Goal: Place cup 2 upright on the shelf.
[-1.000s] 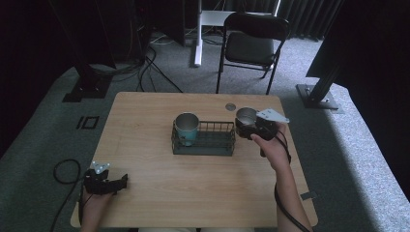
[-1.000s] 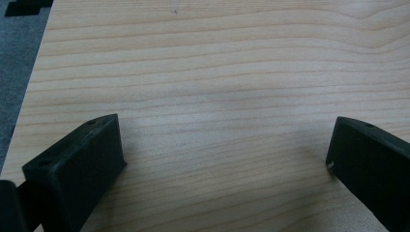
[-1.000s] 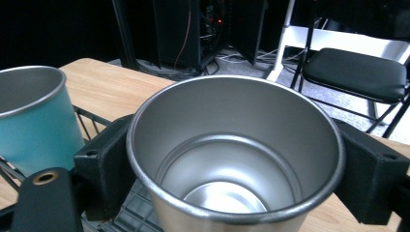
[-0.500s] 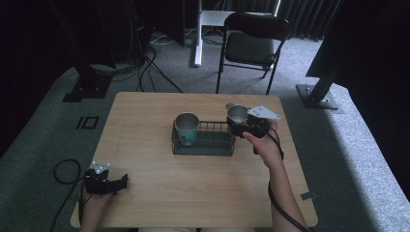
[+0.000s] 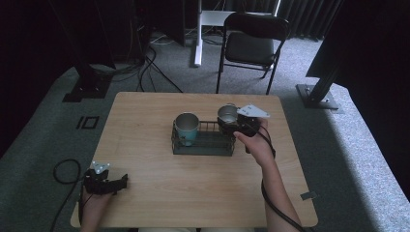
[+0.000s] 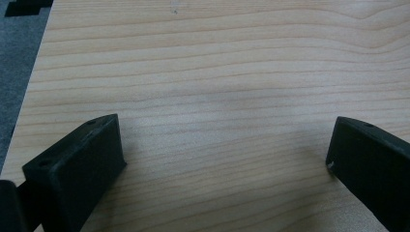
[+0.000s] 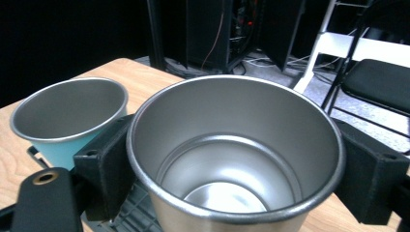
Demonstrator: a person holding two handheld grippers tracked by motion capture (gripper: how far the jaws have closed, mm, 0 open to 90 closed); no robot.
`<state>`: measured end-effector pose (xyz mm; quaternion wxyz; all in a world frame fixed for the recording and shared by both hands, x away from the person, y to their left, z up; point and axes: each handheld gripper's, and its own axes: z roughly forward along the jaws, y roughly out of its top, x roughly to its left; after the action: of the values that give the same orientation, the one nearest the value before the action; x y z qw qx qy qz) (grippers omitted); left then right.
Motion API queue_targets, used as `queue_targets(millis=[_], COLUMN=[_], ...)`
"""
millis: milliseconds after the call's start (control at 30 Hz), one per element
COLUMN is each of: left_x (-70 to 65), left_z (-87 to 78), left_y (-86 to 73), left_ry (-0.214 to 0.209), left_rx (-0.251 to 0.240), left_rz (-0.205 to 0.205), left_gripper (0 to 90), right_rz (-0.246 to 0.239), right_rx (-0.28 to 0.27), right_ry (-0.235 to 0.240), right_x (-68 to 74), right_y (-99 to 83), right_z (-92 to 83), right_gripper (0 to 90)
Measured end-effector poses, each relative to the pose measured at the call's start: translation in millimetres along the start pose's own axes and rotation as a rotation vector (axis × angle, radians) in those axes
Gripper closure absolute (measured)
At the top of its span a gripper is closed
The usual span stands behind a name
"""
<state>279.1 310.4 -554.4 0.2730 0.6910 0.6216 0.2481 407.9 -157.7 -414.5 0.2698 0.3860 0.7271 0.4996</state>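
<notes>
Steel cup (image 7: 236,159) clamped between the jaws of the right gripper (image 5: 235,123), upright, mouth up, long axis vertical, above the right end of the wire basket (image 5: 205,144). Shifted leftward since a second ago, from beyond the basket's right edge. Teal cup (image 5: 186,127) upright in the left end. Left gripper (image 5: 107,181) spread wide over bare table (image 6: 217,72), holding nothing.

My right tongs (image 5: 231,122) held a steel cup (image 5: 227,114) above the rack's (image 5: 203,144) right end; another cup (image 5: 186,127) stood in its left end, mid-table (image 5: 145,145).
</notes>
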Motion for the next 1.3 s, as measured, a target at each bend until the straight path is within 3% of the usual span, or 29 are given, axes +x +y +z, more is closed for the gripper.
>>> queue_targets(millis=[733,1300], left_x=[0.6,0.6], left_z=[0.0,0.0], left_y=[0.1,0.1], left_ry=[-0.004,-0.004], left_rx=[0.001,0.001], left_rz=[0.006,0.006], left_gripper=[0.3,0.4], right_rz=[-0.009,0.001], right_rx=[0.041,0.053], right_ry=[0.056,0.058], right_x=[24.4,25.6], right_y=[-13.0,-15.9], right_z=[29.2,44.7], right_gripper=[13.9,13.9])
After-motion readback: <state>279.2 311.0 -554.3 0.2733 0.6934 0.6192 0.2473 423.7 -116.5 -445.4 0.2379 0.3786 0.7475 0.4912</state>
